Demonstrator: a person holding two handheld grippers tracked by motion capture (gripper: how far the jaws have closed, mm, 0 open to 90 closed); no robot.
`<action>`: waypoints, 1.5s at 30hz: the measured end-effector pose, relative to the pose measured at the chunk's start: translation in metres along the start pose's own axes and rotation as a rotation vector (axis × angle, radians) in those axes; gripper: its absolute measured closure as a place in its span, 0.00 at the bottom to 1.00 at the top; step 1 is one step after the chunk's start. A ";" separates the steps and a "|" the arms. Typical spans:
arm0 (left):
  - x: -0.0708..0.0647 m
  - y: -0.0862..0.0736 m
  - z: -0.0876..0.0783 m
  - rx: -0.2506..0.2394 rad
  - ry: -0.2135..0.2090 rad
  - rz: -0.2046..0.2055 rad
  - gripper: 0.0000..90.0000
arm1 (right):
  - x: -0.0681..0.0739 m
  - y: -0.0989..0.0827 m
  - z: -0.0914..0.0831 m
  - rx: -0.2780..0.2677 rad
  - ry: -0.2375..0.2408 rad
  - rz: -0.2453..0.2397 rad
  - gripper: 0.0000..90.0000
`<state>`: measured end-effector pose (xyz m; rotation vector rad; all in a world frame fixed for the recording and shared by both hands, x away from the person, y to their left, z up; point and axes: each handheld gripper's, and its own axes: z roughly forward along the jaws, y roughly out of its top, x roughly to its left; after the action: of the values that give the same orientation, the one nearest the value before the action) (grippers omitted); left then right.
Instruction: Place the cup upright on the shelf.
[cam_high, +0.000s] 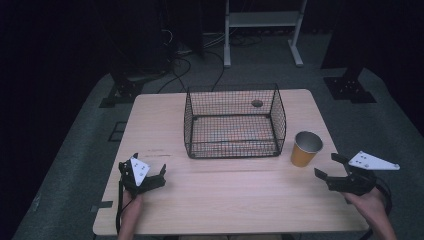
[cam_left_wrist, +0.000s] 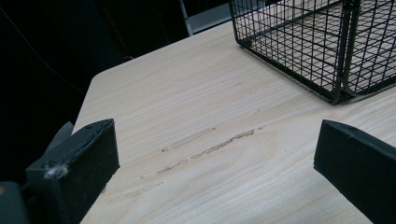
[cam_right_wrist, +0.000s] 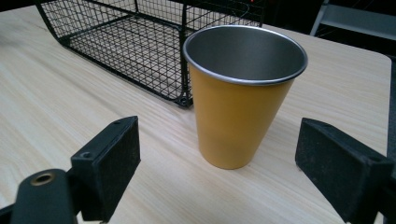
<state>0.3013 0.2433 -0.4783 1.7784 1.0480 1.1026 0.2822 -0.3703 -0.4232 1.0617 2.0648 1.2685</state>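
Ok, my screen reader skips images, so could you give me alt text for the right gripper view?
A yellow cup with a steel inside stands upright on a wooden table, centred ahead of the open right gripper. A black wire basket sits just behind it.

The left gripper (cam_left_wrist: 217, 175) hangs low over the wooden table (cam_left_wrist: 187, 112), its two black jaws spread wide with nothing between them. Up beyond the right-hand jaw stands a black wire basket (cam_left_wrist: 317, 42), its near corner resting on the table, well apart from both jaws.
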 end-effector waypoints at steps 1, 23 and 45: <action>0.000 0.000 0.000 0.000 0.000 0.000 0.00 | 0.000 0.000 0.000 0.000 0.000 0.000 0.15; 0.000 0.000 0.000 0.001 0.002 0.000 0.00 | -0.027 0.008 0.031 0.057 0.008 0.003 0.10; 0.000 0.000 0.000 0.000 -0.001 -0.001 0.00 | -0.030 0.025 0.066 0.088 0.048 0.007 0.05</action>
<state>0.3015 0.2434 -0.4783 1.7781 1.0478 1.1014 0.3571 -0.3537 -0.4299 1.0878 2.1725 1.2280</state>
